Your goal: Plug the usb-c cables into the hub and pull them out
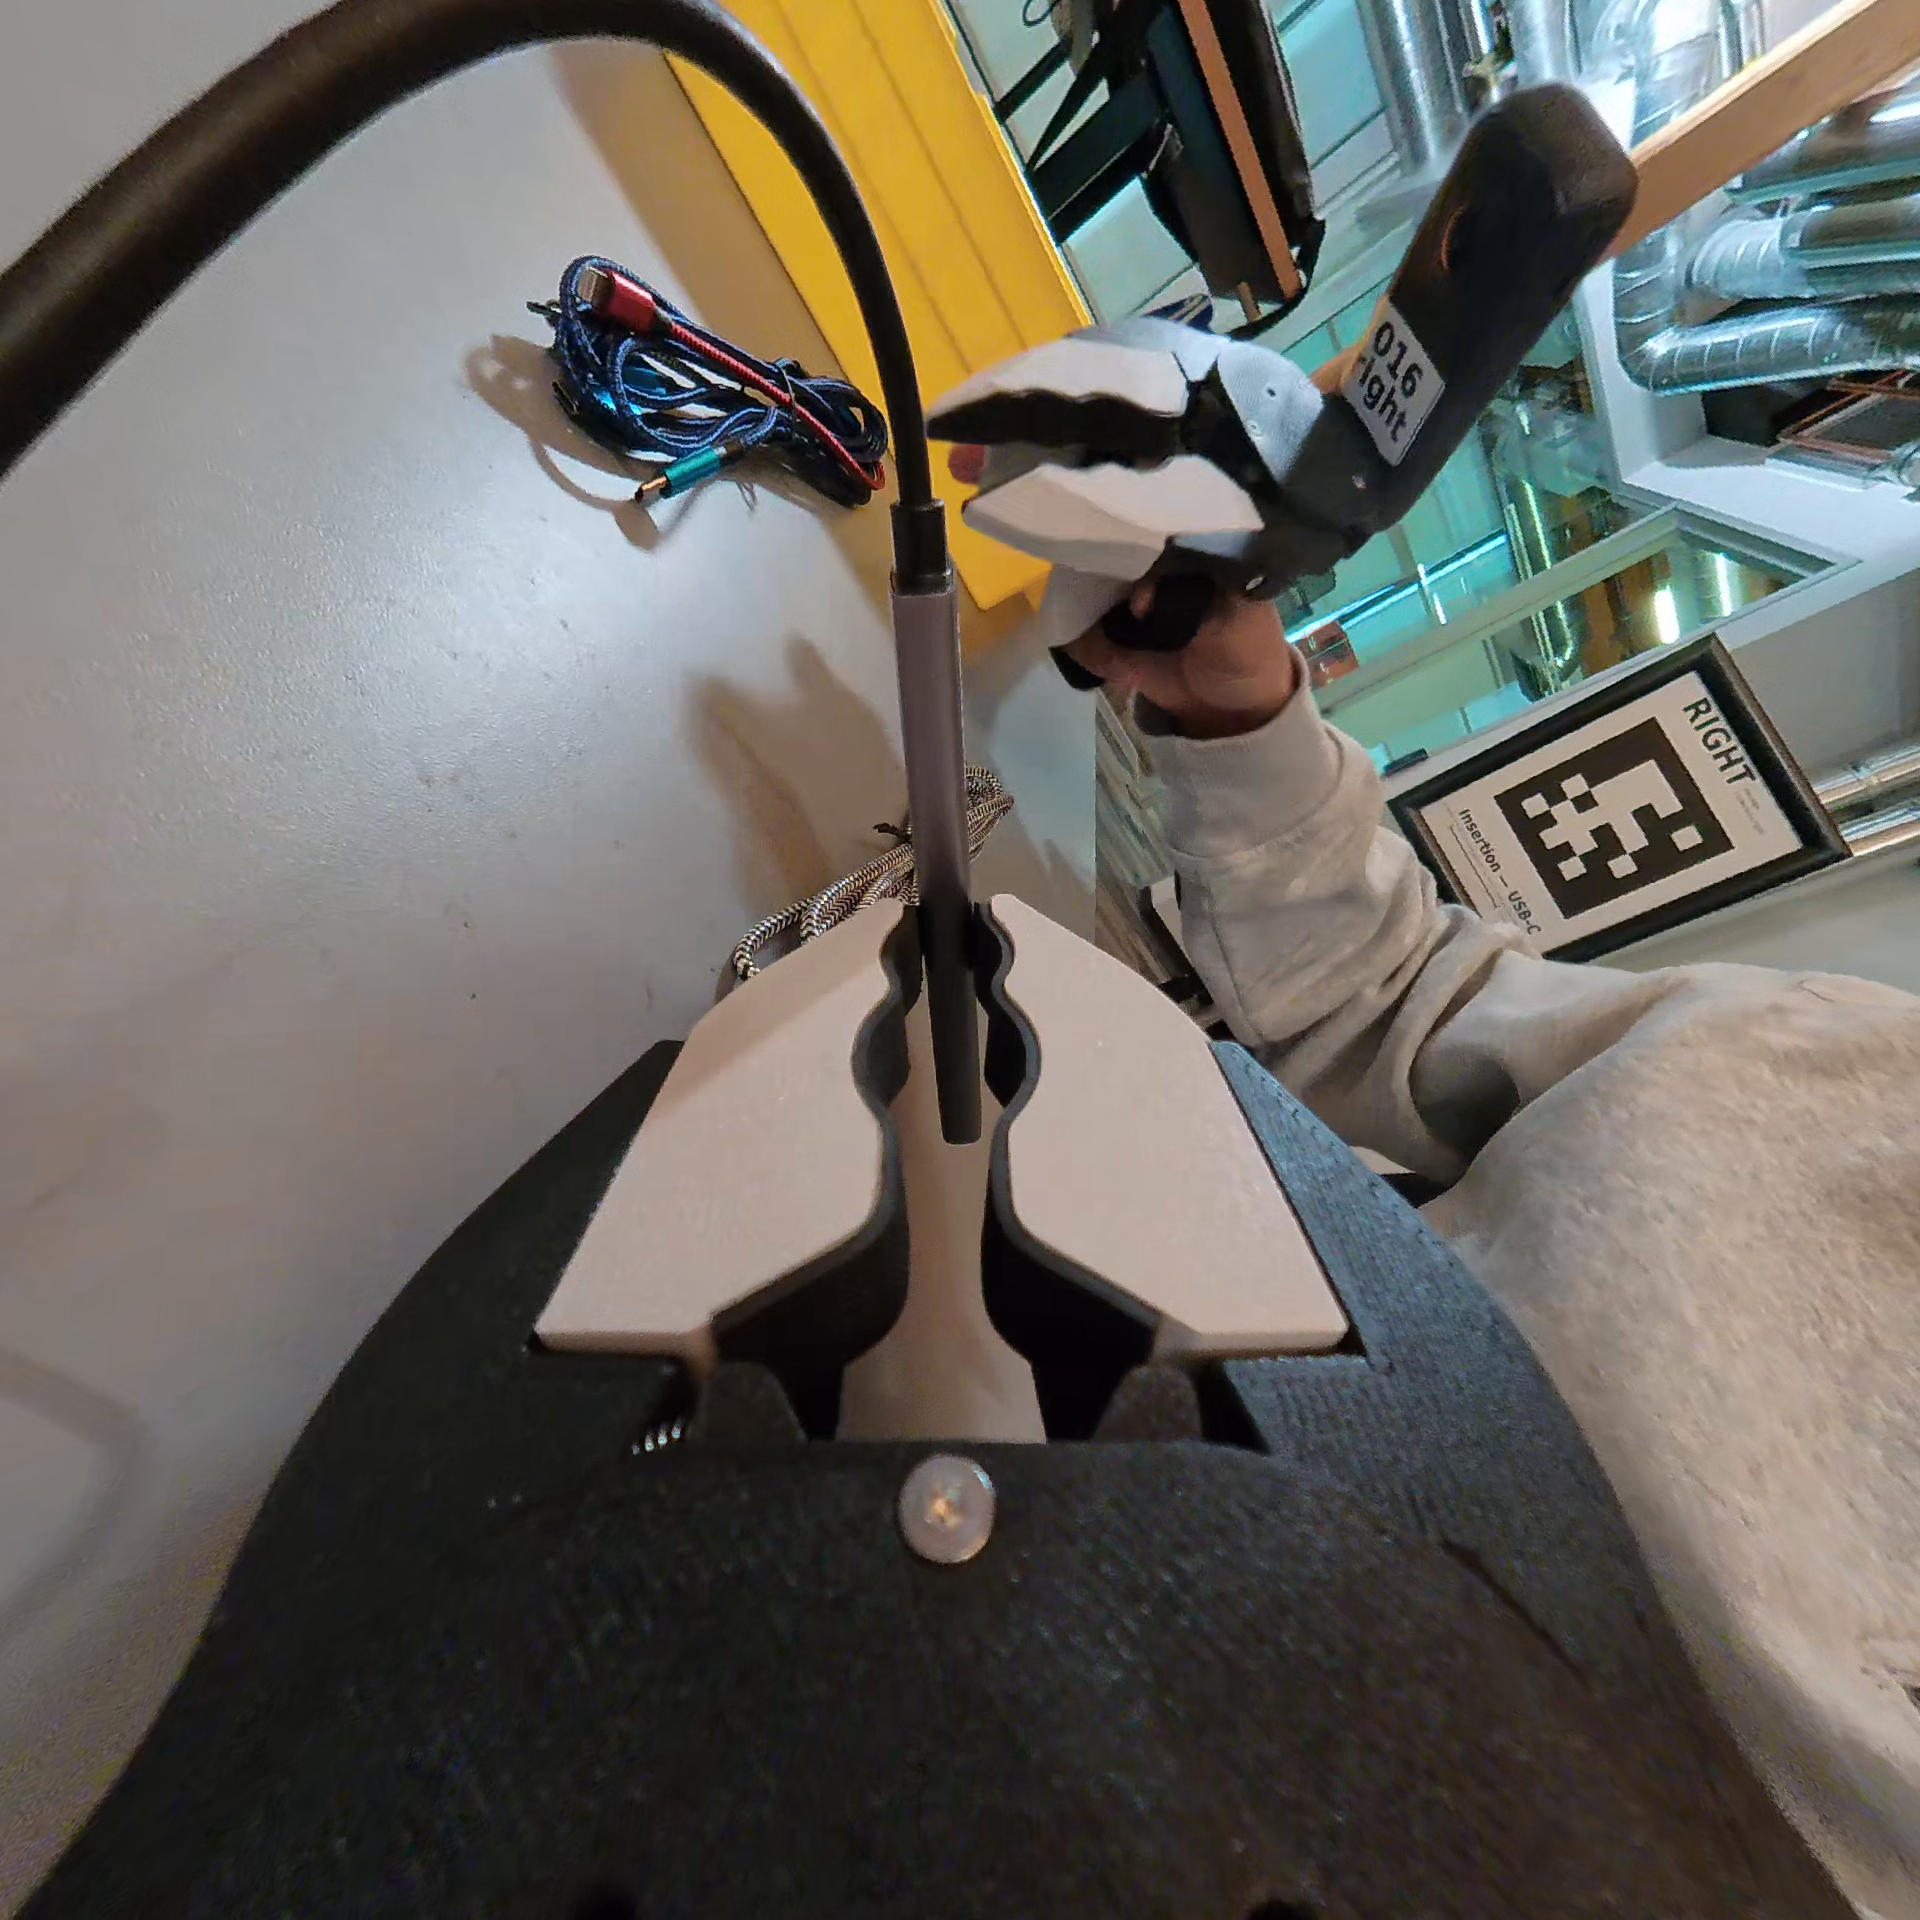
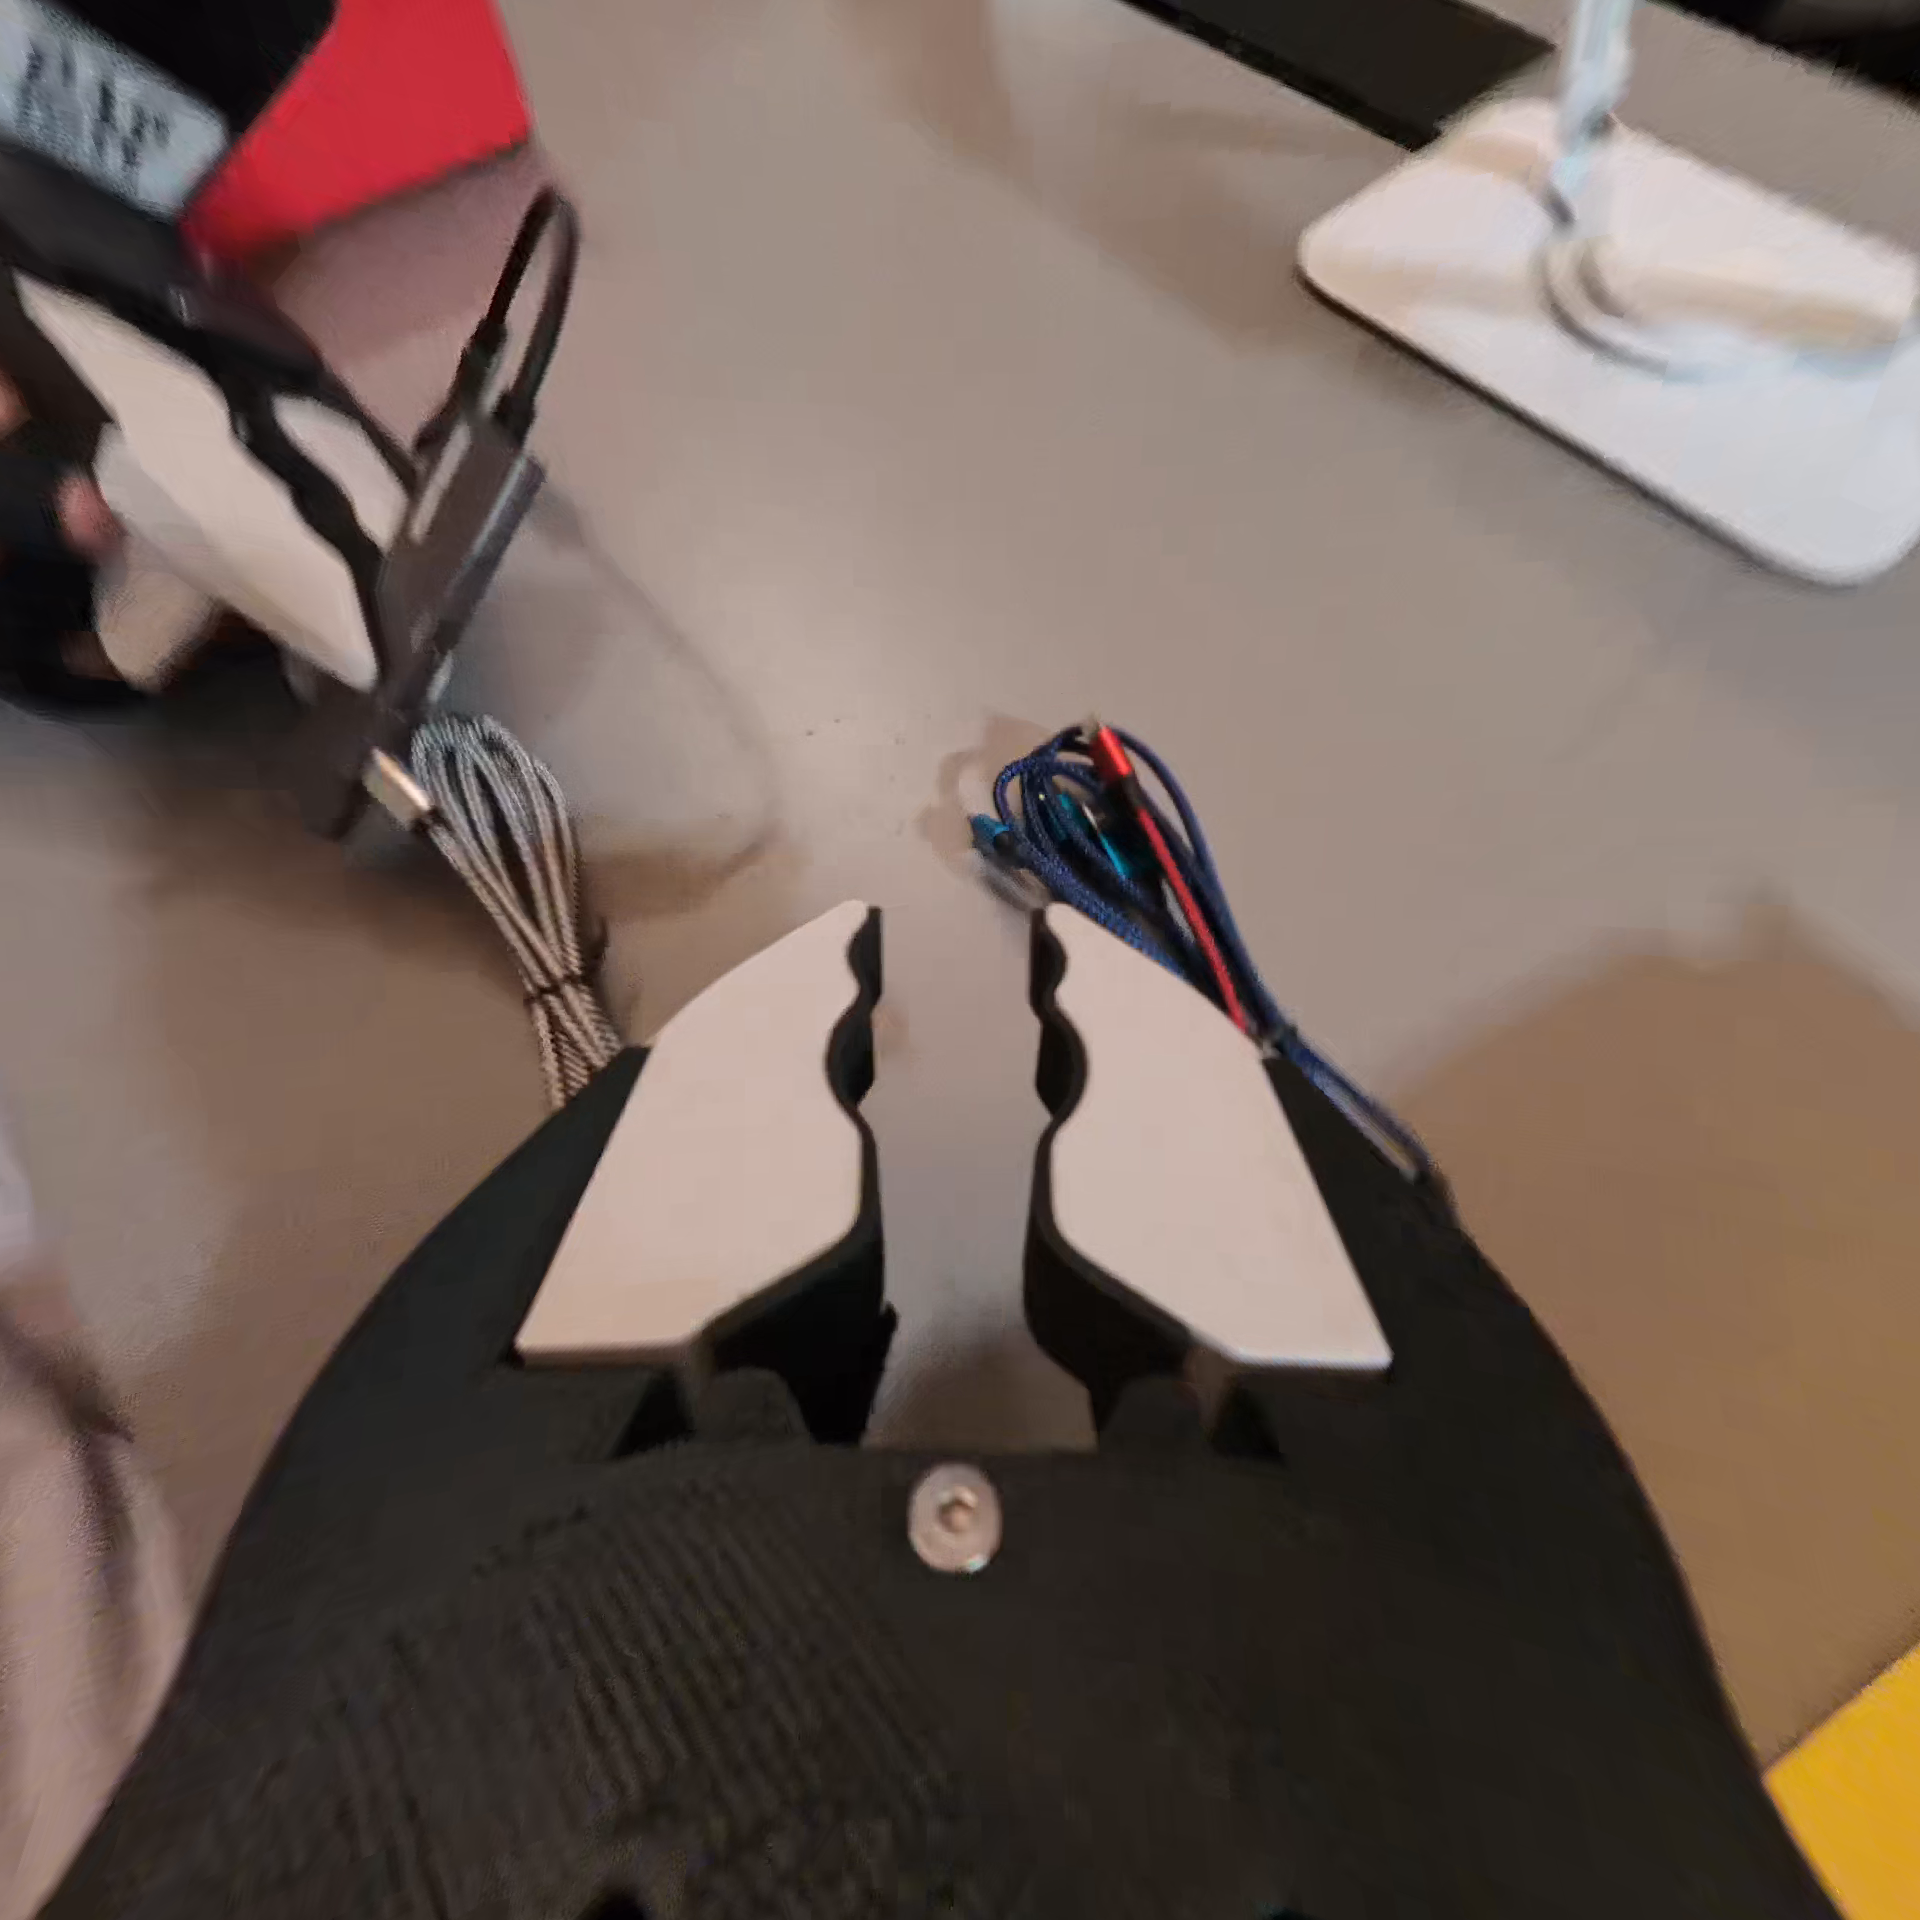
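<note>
Between left gripper (image 1: 948, 925) fingers, hub (image 1: 940, 821) lengthwise, forward.

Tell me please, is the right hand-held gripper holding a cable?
No, the right hand-held gripper is open and empty, with the blue cable bundle lying beyond it.

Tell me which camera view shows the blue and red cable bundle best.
Left wrist view: the blue and red cable bundle lies whole and sharp on the table, with nothing covering it. In the right wrist view the bundle is blurred, and the right tongs hide its near end.
</note>
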Motion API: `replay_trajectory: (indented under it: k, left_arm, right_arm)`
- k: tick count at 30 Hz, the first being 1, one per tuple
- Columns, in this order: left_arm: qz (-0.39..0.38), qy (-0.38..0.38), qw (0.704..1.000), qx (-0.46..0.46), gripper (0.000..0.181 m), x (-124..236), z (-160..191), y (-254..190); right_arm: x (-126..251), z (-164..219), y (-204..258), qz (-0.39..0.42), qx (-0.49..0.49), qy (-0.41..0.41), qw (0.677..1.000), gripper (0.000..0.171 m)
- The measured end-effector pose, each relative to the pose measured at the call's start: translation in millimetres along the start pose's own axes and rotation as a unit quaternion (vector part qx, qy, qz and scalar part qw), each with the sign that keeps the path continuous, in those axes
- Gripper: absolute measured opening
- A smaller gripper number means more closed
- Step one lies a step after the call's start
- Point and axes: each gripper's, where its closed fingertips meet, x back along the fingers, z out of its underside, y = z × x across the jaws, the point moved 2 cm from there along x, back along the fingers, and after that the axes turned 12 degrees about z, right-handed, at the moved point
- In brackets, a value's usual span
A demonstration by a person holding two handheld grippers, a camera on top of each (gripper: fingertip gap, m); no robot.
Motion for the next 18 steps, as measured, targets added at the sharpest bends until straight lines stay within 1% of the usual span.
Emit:
replay_trajectory:
  k: [1,3,5,6,7,8,10,13,14,16,18]
  left_arm:
    - [0.001,0.000,1.000,0.001,0.007,0.0,0.1,-0.1]
    - [0.002,0.001,1.000,0.002,0.007,-0.1,0.3,-0.2]
    - [0.004,0.002,1.000,0.004,0.007,-0.3,0.5,-0.3]
    - [0.005,0.003,1.000,0.004,0.007,-0.3,0.5,-0.4]
    - [0.005,0.003,1.000,0.003,0.007,-0.3,0.6,-0.5]
    - [0.005,0.003,1.000,0.003,0.007,-0.4,0.7,-0.5]
    - [0.004,0.004,1.000,0.003,0.007,-0.6,0.8,-0.3]
    - [0.006,0.004,1.000,0.005,0.007,-0.7,0.9,-0.4]
    - [0.007,0.004,1.000,0.005,0.007,-0.7,0.9,-0.5]
    - [0.007,0.004,1.000,0.004,0.007,-0.6,1.0,-0.8]
    - [0.008,0.004,1.000,0.003,0.007,-0.6,1.1,-1.1]
  right_arm:
    - [-5.8,1.1,0.2,0.004,0.056,0.000,0.998,0.034]
    - [-20.2,4.3,-7.3,0.038,0.161,0.012,0.986,0.036]
    - [-35.4,10.8,-10.6,0.049,0.231,0.032,0.971,0.037]
    - [-43.2,15.5,-10.9,0.045,0.248,0.047,0.967,0.039]
    - [-50.5,19.4,-10.8,0.039,0.253,0.060,0.965,0.041]
    - [-56.2,21.7,-9.1,0.027,0.249,0.067,0.966,0.039]
    - [-60.2,15.2,-1.0,0.002,0.223,0.041,0.974,0.029]
    - [-53.5,5.6,10.8,-0.028,0.196,0.007,0.980,0.007]
    - [-49.5,4.0,17.4,-0.051,0.184,0.003,0.982,0.000]
    - [-44.5,2.9,27.6,-0.085,0.141,0.021,0.986,0.000]
    - [-40.2,-3.2,32.9,-0.085,0.135,0.007,0.987,0.000]
